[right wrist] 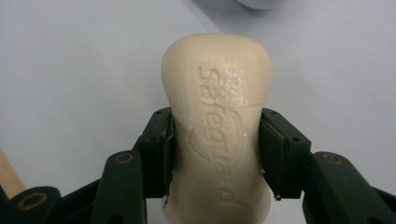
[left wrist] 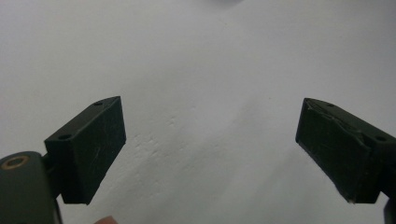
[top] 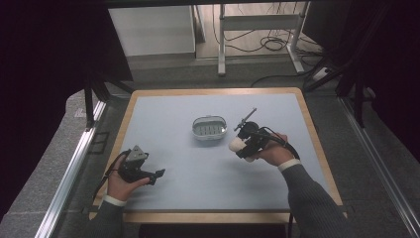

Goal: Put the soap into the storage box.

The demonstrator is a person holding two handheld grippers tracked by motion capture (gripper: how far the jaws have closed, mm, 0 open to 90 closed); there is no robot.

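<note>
soap: cream-white moulded bar of soap (right wrist: 217, 126) with a raised brand word along its face, pinched in my right gripper, lifted off the mat
soap vs dish: just beside the small oval pale-grey slotted plastic soap dish (top: 209, 127), on the dish's right and a bit nearer me, not touching it
right gripper: black two-jaw tool (top: 239, 146) in my right hand (top: 270, 150), jaws clamped on the bar's two long sides about mid-length; rounded end of the bar sticks out past the pads (right wrist: 159, 147)
right gripper heading: tip points toward the dish, cable trails back over my wrist
left gripper: black two-jaw tool (top: 159, 173) in my left hand (top: 122, 182), well apart from the dish, down at its near-left; jaws spread wide, nothing between them, bare mat under the pads (left wrist: 95, 147)
dish: sits on the pale-blue mat (top: 173, 114), around the mat's middle, slots visible inside, looks empty from the high view
table: light wooden edge (top: 130, 111) frames the mat on all sides of the dish
</note>
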